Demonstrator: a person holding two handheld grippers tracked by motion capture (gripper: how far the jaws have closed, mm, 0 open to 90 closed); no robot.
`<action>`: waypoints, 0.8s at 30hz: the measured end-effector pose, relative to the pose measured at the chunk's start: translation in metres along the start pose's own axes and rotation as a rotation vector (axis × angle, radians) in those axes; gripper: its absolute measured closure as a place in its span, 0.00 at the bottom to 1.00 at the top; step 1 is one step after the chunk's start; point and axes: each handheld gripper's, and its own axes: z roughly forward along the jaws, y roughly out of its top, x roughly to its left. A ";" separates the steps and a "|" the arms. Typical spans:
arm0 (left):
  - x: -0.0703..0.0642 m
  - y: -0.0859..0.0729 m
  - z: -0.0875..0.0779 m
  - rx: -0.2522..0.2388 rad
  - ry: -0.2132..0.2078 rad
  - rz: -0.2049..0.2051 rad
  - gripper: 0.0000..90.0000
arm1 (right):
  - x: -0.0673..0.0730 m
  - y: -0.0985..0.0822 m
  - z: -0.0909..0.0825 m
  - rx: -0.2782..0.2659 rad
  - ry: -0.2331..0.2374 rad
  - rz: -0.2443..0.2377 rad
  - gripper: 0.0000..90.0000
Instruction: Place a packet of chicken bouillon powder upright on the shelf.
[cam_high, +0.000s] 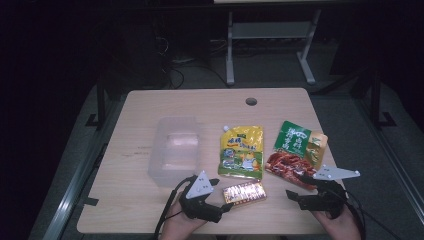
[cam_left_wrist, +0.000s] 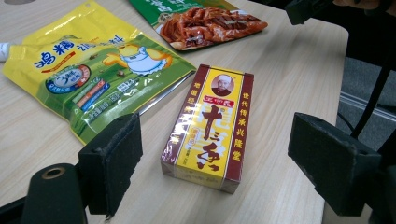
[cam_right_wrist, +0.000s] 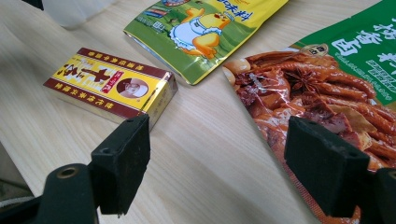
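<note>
A small yellow and maroon box (cam_high: 243, 192) lies flat near the table's front edge, and it appears again in the left gripper view (cam_left_wrist: 208, 126) and the right gripper view (cam_right_wrist: 112, 85). My left gripper (cam_high: 223, 196) points right at the box, jaws open on either side of its near end without touching it (cam_left_wrist: 215, 140). My right gripper (cam_high: 296, 186) points left, open and empty (cam_right_wrist: 217, 140), over bare wood between the box and a green and red food packet (cam_right_wrist: 322, 88). A yellow and green spouted pouch (cam_high: 241, 151) lies behind the box.
A clear plastic container (cam_high: 175, 149) stands left of the pouch. The food packet (cam_high: 297, 152) lies at the right. The wooden table (cam_high: 150, 107) has a round cable hole (cam_high: 251, 101) near its far edge. A metal frame (cam_high: 270, 45) stands on the floor beyond.
</note>
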 end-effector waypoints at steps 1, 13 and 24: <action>0.000 0.000 0.000 0.003 -0.002 -0.004 0.19 | 0.000 0.000 0.000 0.000 -0.001 -0.001 0.24; 0.000 0.006 0.000 0.034 0.042 0.014 0.21 | 0.000 0.001 -0.001 -0.007 0.003 0.002 0.23; 0.002 0.008 0.000 0.037 0.041 0.005 0.23 | -0.003 0.004 -0.001 -0.016 0.001 0.004 0.23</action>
